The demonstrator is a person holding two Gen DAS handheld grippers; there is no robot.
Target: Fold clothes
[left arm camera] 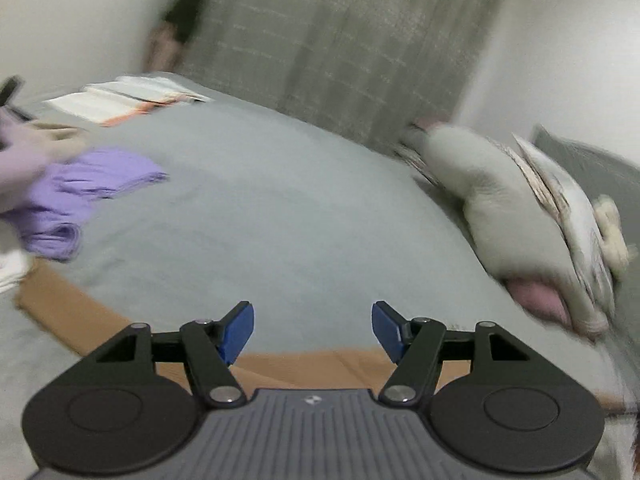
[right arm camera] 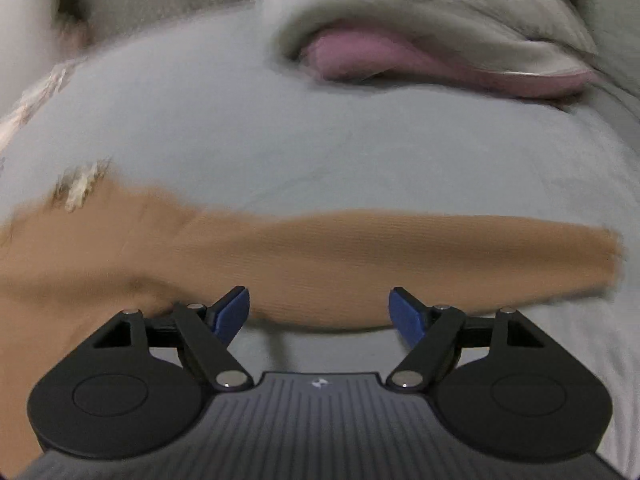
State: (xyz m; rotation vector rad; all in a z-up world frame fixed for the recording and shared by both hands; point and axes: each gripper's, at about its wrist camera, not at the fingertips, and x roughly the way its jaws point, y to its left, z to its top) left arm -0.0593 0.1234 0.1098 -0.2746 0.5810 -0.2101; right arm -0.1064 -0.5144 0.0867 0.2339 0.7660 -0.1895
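Both the left gripper (left arm camera: 313, 330) and right gripper (right arm camera: 319, 314) stand open, holding nothing. The tan garment (right arm camera: 360, 256) lies flat just beyond them, its sleeve edge pointing right. Behind it the grey bedsheet (left arm camera: 280, 200) is bare up to the pillows (left arm camera: 504, 200).

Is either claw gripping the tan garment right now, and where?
Neither. The left claw and right claw are both open and empty; the tan garment lies loose on the bed.
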